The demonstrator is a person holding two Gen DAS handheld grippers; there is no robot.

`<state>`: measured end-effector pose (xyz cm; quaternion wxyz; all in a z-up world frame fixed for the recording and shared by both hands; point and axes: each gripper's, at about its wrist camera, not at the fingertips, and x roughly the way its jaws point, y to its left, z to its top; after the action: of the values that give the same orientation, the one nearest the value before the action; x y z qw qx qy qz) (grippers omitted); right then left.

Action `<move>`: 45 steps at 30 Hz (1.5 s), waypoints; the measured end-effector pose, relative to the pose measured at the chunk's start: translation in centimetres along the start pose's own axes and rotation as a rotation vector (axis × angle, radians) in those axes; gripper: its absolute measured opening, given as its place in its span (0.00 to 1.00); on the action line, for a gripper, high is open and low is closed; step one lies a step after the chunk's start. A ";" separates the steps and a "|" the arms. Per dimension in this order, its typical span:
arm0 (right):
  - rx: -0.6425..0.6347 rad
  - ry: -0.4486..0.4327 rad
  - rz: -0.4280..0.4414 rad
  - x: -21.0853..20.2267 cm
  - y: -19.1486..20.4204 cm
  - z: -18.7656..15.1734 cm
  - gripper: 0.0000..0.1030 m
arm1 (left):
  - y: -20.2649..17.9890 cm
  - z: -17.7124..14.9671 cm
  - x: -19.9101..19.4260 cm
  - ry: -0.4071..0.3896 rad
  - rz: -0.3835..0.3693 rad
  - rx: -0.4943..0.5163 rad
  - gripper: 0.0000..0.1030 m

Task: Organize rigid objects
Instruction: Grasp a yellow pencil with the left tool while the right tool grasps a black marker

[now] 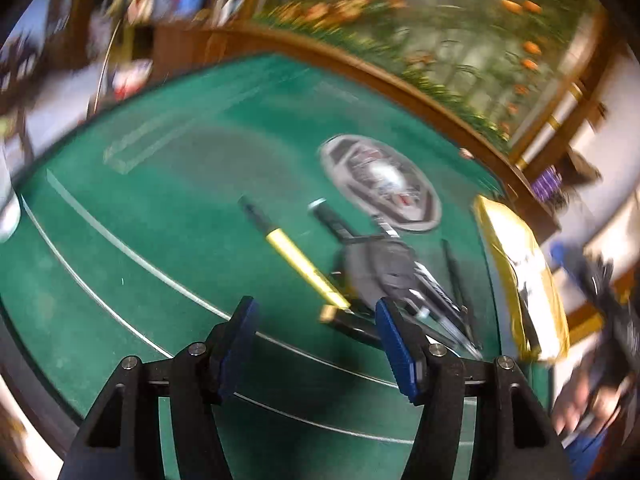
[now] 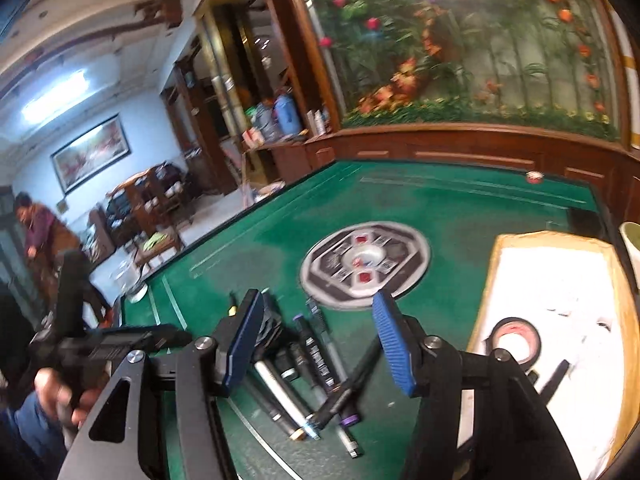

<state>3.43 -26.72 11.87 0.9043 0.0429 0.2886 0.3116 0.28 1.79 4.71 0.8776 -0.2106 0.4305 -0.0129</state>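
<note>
Several pens and markers (image 2: 316, 364) lie in a loose pile on the green felt table (image 2: 460, 216). In the left wrist view the same pile (image 1: 384, 276) lies ahead and right, with a yellow pen (image 1: 304, 268) at its left. A white tray with a gold rim (image 2: 560, 304) stands to the right and holds a black tape roll (image 2: 516, 340) and a black pen (image 2: 554, 380). My left gripper (image 1: 316, 344) is open and empty, just short of the pile. My right gripper (image 2: 320, 344) is open and empty above the pile.
A round grey dice panel (image 2: 366, 264) sits in the table's middle. The tray also shows in the left wrist view (image 1: 520, 280). A wooden ledge (image 2: 480, 148) with a flower wall runs behind the table. A person (image 2: 36, 232) stands far left.
</note>
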 end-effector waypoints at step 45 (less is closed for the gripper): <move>0.229 0.298 -0.200 7.8 -2.9 -3.4 0.08 | 1.1 2.4 5.4 0.039 0.152 0.200 0.08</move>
<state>8.12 -24.77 4.47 0.8673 0.0701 0.4554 0.1883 5.32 2.53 1.58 0.8840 -0.0883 0.4590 0.0067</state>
